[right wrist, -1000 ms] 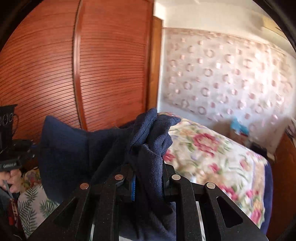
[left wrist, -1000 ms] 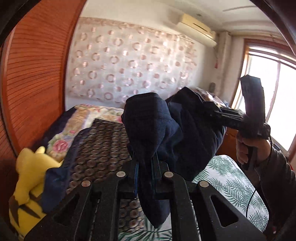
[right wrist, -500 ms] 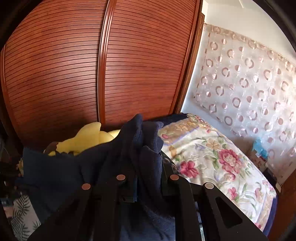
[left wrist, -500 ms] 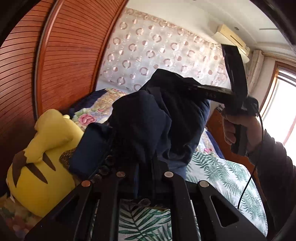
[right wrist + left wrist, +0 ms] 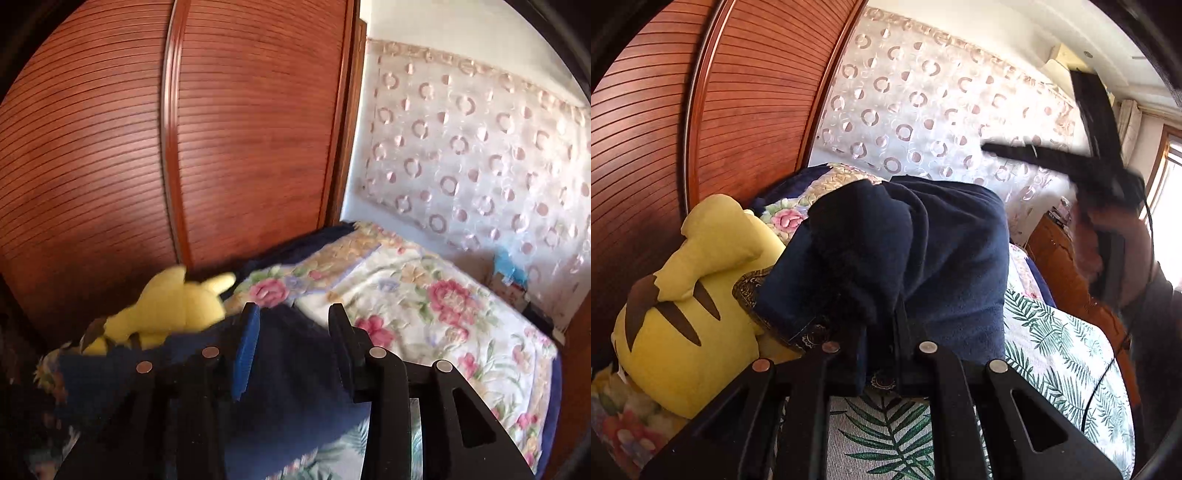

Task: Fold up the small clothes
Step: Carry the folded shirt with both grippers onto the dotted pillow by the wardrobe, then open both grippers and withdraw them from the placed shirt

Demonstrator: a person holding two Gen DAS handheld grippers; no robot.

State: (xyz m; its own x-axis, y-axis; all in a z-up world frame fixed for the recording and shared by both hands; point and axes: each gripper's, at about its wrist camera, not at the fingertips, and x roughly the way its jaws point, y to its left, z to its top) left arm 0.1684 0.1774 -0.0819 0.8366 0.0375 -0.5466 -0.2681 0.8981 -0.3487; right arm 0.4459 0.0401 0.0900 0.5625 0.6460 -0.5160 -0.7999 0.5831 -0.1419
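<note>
A dark blue garment (image 5: 945, 258) was held bunched between the closed jaws of the left gripper (image 5: 879, 332), and its cloth was folded over itself above the fingers. The garment was hung low over the bed (image 5: 1067, 354), above the part covered by a sheet with green leaves, near the edge of the bed where a yellow plush toy (image 5: 690, 314) was lying. The toy was placed against the wooden wardrobe doors (image 5: 738, 103), and the garment was touching it or was just beside it; which one could not be told. The right gripper (image 5: 291, 332) was seen with its jaws apart, because they had just been opening. In the right wrist view the blue cloth (image 5: 295, 387) was lying below and between the two fingers, but the pads were not pressed on it. In the left wrist view the right gripper (image 5: 1034, 153) was seen blurred at the right side, held by a hand (image 5: 1108, 236) in a dark sleeve, clear of the garment. A flowered blanket (image 5: 424, 302) was spread over the far part of the bed, up to the wall with a curtain of ring pattern (image 5: 480, 147).
</note>
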